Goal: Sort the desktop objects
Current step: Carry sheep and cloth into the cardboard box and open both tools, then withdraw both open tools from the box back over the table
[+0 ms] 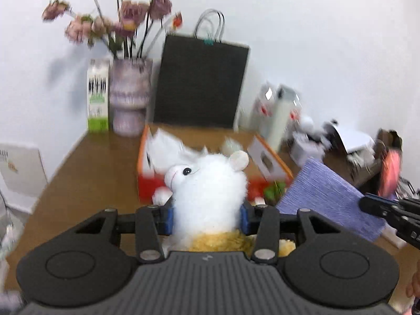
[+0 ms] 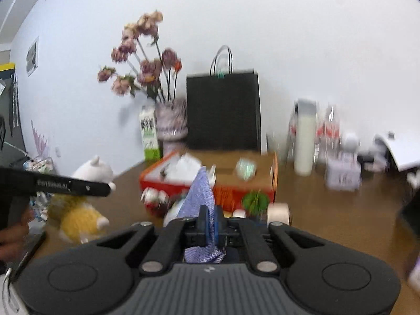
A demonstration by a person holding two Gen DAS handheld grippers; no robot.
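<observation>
My left gripper is shut on a white plush toy with a yellow body, held above the wooden desk in front of an orange-and-red box. The toy also shows at the left of the right wrist view, with the left gripper's arm across it. My right gripper is shut on a purple cloth, held edge-on before the same box. In the left wrist view the cloth hangs to the right of the toy.
At the back stand a black paper bag, a vase of dried flowers and a green-and-white carton. Bottles and white clutter fill the right side. A roll of tape and small toys lie before the box.
</observation>
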